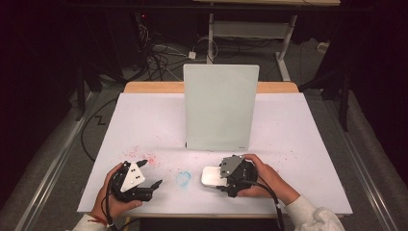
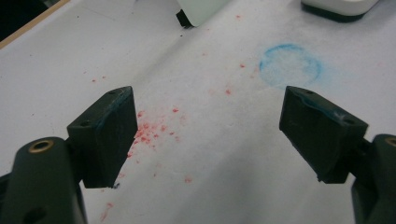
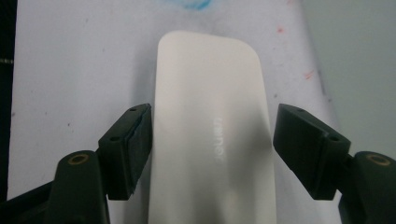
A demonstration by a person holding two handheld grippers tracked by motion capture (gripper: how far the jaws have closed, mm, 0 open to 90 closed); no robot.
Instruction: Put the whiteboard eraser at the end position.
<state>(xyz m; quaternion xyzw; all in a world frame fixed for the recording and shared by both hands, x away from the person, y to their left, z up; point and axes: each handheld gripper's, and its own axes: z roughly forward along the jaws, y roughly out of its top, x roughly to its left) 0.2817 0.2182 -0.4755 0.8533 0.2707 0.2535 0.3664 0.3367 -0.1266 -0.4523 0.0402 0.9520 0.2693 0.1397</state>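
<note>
A white block-shaped eraser (image 1: pixel 210 176) lies flat on the white table cover (image 1: pixel 298 139), in front of an upright whiteboard (image 1: pixel 220 108). My right gripper (image 1: pixel 219 177) has it between its jaws: in the right gripper view the eraser (image 3: pixel 210 116) fills the space between both pads, and the gripper (image 3: pixel 212 140) is shut on its long sides. My left gripper (image 1: pixel 150 173) rests low at the front left, open with nothing between its fingers (image 2: pixel 208 126). A blue ring-shaped smudge (image 1: pixel 183 178) marks the cover between the two grippers.
Red specks (image 1: pixel 144 159) are scattered on the cover near the left gripper, and a few more lie to the right (image 1: pixel 288 155). The whiteboard's base (image 2: pixel 187 18) stands ahead of the left gripper. Cables and a desk frame lie on the floor beyond the table.
</note>
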